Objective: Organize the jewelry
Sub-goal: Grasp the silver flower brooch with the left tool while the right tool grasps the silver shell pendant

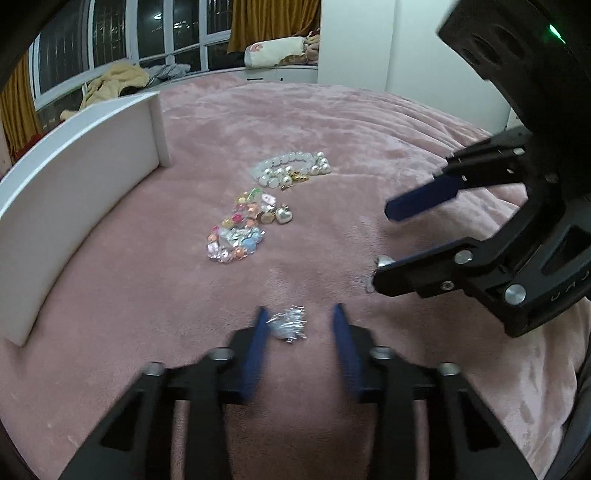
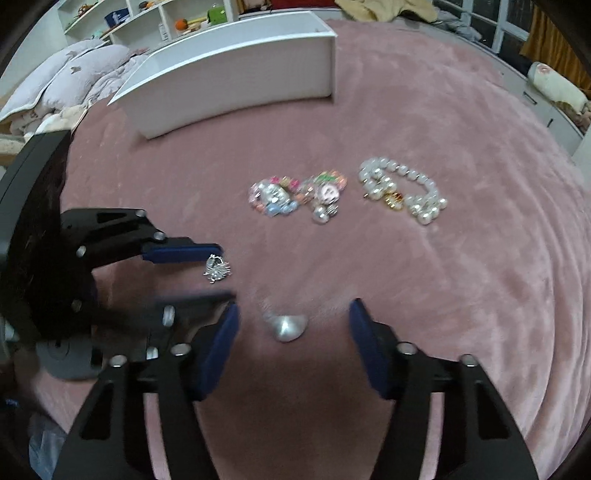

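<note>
On the pink blanket lie a white pearl bracelet (image 1: 291, 170) (image 2: 404, 192) and colourful bead bracelets (image 1: 240, 229) (image 2: 295, 194). A small spiky silver piece (image 1: 287, 325) (image 2: 217, 271) lies between the fingers of my open left gripper (image 1: 300, 318) (image 2: 226, 272). A silver heart-shaped piece (image 2: 287, 326) lies between the fingers of my open right gripper (image 2: 293, 317) (image 1: 380, 245), partly hidden in the left wrist view. Neither gripper holds anything.
A white open box (image 1: 85, 177) (image 2: 236, 77) stands on the blanket beyond the jewelry. Bedding (image 2: 62, 77) and shelves (image 2: 155, 18) lie behind it. Windows and curtains (image 1: 110, 40) are at the far side.
</note>
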`<state>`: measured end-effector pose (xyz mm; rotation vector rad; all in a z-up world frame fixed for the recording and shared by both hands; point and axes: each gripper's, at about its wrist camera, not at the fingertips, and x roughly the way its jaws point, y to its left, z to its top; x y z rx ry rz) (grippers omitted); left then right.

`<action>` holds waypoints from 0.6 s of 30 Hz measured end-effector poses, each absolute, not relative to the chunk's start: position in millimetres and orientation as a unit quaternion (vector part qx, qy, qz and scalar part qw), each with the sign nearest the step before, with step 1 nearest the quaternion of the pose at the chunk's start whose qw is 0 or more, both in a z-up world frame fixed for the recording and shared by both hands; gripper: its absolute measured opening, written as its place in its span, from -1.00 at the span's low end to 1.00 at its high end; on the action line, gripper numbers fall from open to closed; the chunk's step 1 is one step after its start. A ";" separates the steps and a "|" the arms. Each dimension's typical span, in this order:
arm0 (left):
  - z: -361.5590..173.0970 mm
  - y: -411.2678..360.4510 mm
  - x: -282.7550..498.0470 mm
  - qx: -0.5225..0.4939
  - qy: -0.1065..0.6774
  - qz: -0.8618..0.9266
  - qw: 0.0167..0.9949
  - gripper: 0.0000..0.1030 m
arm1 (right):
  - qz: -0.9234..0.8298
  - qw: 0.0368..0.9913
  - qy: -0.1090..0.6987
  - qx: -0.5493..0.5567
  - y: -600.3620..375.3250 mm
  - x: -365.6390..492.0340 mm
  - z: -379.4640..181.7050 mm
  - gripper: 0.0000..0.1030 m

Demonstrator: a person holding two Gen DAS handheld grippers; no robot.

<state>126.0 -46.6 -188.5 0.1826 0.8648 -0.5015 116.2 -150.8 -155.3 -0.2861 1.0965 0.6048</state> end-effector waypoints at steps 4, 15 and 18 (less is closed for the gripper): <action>-187.6 -35.4 126.8 0.065 0.414 -0.244 0.875 -0.54 | 0.304 0.785 0.523 -0.135 -145.3 113.2 -161.2 -0.07; -177.4 -24.6 122.7 0.068 0.410 -0.235 0.878 -0.54 | 0.295 0.787 0.518 -0.161 -142.0 111.3 -164.7 -0.50; -175.4 -21.6 121.7 0.073 0.410 -0.231 0.879 -0.54 | 0.288 0.781 0.527 -0.171 -139.8 113.1 -170.0 -0.50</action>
